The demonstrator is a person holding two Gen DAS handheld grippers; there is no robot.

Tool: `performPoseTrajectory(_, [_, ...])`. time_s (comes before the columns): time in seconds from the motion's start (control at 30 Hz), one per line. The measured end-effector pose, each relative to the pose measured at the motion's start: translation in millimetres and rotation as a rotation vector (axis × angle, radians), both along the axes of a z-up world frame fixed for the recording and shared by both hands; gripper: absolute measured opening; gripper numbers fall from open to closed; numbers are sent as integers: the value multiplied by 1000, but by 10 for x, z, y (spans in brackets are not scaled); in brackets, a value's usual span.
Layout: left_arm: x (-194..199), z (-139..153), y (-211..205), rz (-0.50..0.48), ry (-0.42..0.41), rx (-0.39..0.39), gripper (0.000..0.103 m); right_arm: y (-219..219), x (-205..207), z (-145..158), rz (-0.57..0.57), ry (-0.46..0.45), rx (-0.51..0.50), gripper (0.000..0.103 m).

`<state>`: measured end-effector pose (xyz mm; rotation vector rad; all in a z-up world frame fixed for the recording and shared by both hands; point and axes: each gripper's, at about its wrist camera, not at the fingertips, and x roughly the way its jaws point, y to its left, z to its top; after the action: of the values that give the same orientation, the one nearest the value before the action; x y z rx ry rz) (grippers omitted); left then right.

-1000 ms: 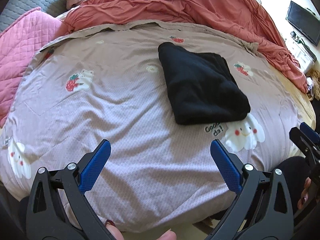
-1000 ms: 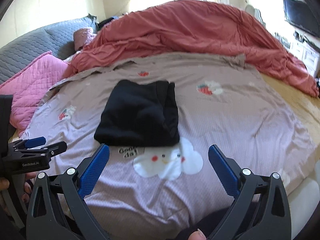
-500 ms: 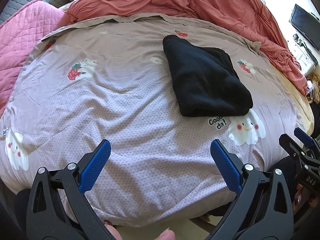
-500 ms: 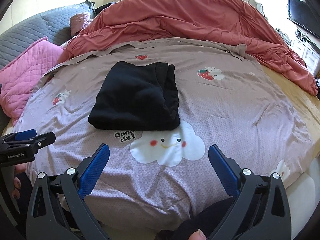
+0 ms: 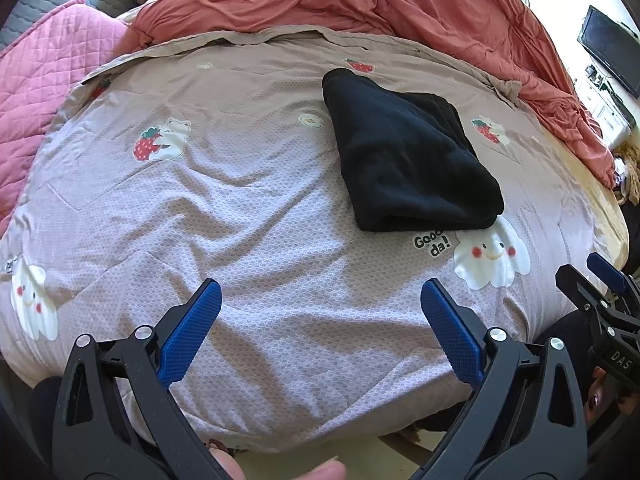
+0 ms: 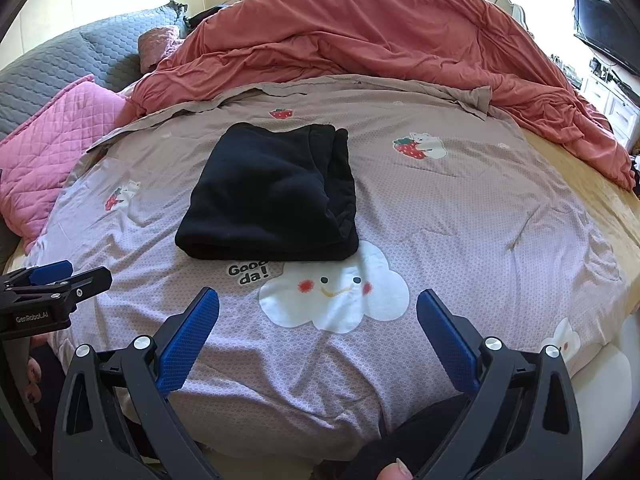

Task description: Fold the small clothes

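Right wrist view, folded black garment (image 6: 272, 196) well beyond spread right tongs (image 6: 318, 316)

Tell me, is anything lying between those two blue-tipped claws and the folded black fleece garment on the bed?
Nothing visible. Only bare printed lilac bedspread separates the open right gripper and open left gripper from the folded black fleece garment. The rumpled coral duvet and pink quilted pillow sit beyond and beside it.

Both wrist views sit low at the bed's (image 5: 280, 208) near edge, facing across it. Left view looks from further left. Shared: folded black garment (image 5: 408, 160), cloud print (image 6: 336, 292).
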<state>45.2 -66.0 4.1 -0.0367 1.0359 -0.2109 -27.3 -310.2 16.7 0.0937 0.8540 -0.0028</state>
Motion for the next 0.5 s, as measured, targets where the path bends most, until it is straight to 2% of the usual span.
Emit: performPoseTrajectory(0.5, [7,-20,13,13,14,22,93,-9,5,0,0,1,1,98])
